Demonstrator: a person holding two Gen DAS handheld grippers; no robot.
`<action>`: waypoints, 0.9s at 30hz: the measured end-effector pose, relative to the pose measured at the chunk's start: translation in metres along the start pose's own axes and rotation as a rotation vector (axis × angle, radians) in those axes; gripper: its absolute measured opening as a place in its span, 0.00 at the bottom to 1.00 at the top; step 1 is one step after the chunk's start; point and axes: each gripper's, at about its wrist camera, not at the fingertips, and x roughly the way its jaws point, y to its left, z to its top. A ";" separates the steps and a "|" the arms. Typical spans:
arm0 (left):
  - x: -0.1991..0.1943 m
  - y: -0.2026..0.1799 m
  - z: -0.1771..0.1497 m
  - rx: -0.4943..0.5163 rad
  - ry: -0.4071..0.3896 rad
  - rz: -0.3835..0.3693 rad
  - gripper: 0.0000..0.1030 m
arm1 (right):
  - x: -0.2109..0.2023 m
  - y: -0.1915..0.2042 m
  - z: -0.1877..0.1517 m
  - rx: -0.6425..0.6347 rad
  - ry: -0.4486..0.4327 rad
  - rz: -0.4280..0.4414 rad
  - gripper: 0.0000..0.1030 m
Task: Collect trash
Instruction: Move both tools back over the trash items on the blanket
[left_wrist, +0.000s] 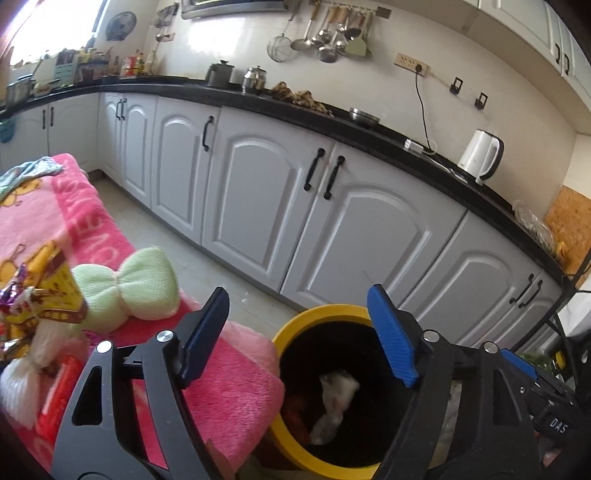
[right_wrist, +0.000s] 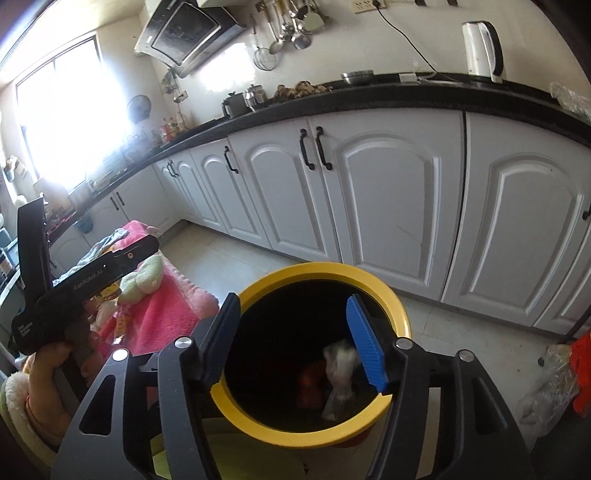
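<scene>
A yellow-rimmed trash bin (left_wrist: 291, 326) stands on the floor; it also shows in the right wrist view (right_wrist: 321, 271). Inside lie a crumpled white wrapper (left_wrist: 338, 398) (right_wrist: 341, 373) and something red (right_wrist: 310, 380). My left gripper (left_wrist: 299, 336) is open and empty, above the bin's near rim. My right gripper (right_wrist: 291, 341) is open and empty, right over the bin's mouth. Snack wrappers (left_wrist: 44, 295) lie on the pink towel (left_wrist: 229, 387) at the left. The left gripper's body (right_wrist: 74, 288) shows in the right wrist view, held in a hand.
A green plush bow (left_wrist: 129, 288) lies on the towel beside the wrappers. White cabinets (left_wrist: 258, 206) under a black counter (left_wrist: 369, 125) run behind the bin. A kettle (left_wrist: 480, 155) stands on the counter. Plastic bags (right_wrist: 554, 384) lie on the floor at the right.
</scene>
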 end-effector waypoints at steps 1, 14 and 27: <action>-0.003 0.002 0.001 -0.003 -0.004 0.002 0.76 | -0.001 0.002 0.001 -0.007 -0.003 0.003 0.58; -0.047 0.028 -0.002 -0.008 -0.041 0.026 0.89 | -0.013 0.049 0.002 -0.100 -0.054 0.039 0.72; -0.094 0.070 -0.005 -0.039 -0.099 0.102 0.89 | -0.015 0.106 0.002 -0.223 -0.062 0.116 0.78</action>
